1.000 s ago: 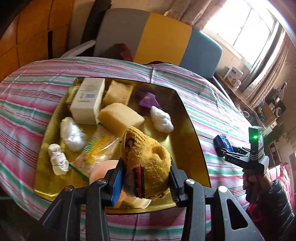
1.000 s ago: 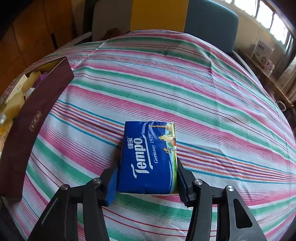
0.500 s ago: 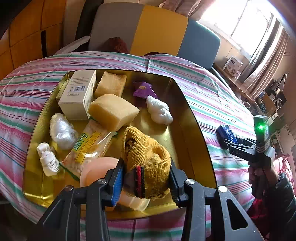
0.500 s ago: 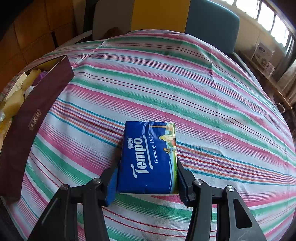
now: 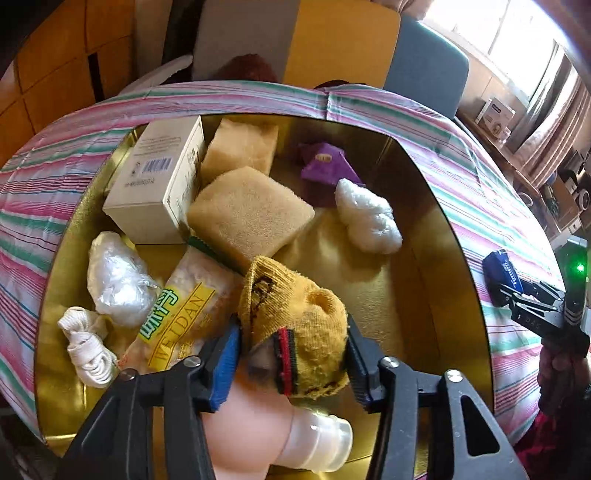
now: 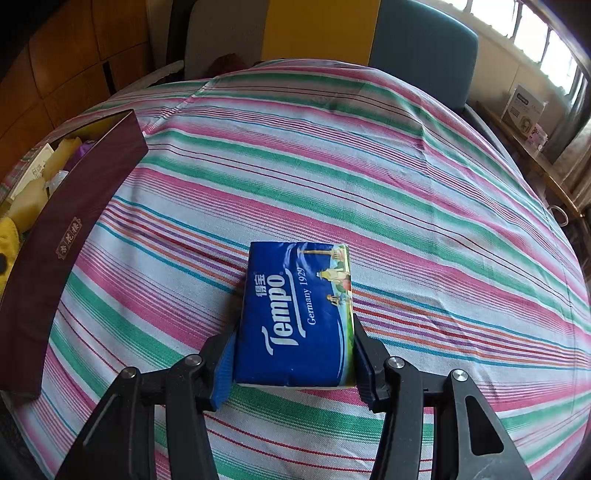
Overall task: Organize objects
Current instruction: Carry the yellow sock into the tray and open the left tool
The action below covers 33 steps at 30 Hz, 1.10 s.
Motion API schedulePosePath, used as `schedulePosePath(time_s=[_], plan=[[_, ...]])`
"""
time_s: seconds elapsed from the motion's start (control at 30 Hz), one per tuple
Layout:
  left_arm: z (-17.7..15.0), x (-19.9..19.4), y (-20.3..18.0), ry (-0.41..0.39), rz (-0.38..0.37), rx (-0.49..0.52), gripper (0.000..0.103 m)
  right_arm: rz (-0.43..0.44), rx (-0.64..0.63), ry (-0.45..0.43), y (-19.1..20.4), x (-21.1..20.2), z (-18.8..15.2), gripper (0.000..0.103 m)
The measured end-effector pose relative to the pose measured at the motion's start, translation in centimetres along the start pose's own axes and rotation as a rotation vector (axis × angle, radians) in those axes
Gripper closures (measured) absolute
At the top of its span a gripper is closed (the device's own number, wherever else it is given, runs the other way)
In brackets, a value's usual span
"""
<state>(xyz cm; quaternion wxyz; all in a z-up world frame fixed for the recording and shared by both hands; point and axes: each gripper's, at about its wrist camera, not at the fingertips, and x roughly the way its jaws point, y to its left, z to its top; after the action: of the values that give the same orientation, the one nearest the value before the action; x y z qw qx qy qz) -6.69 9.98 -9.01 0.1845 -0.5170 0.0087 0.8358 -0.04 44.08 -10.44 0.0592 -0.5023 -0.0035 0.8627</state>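
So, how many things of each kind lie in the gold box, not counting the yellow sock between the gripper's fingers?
sponges: 2
plastic wads: 2
packets: 2
carton: 1
rope bundle: 1
bottle: 1
Total: 9

A striped cloth covers the table. Beyond its far edge stands a grey, yellow and blue chair, with wood panelling at far left. Bright windows with curtains fill the far right.
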Motion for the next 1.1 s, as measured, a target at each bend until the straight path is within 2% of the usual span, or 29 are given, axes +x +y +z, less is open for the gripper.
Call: schedulePosePath(time_s=[0.17, 0.3, 0.7, 0.93, 1.1], plan=[[-0.2, -0.5, -0.1, -0.017, 0.013, 0.014, 0.043, 0.002, -0.001, -0.002, -0.1, 0.0, 0.0, 0.049], [-0.7, -1.4, -0.5, -0.039, 0.037, 0.029, 0.043, 0.002, -0.001, -0.001, -0.1, 0.0, 0.0, 0.049], [-1.2, -6.2, -0.1, -0.173, 0.131, 0.052, 0.042, -0.012, -0.009, -0.012, 0.1, 0.0, 0.0, 0.05], [-1.7, -7.7, 1.0, -0.202, 0.138, 0.026, 0.042, -0.021, 0.012, -0.022, 0.0, 0.0, -0.1, 0.05], [-2.2, -8.3, 2.0, -0.208, 0.126, 0.008, 0.042, -0.057, 0.047, -0.003, 0.4, -0.1, 0.0, 0.05]])
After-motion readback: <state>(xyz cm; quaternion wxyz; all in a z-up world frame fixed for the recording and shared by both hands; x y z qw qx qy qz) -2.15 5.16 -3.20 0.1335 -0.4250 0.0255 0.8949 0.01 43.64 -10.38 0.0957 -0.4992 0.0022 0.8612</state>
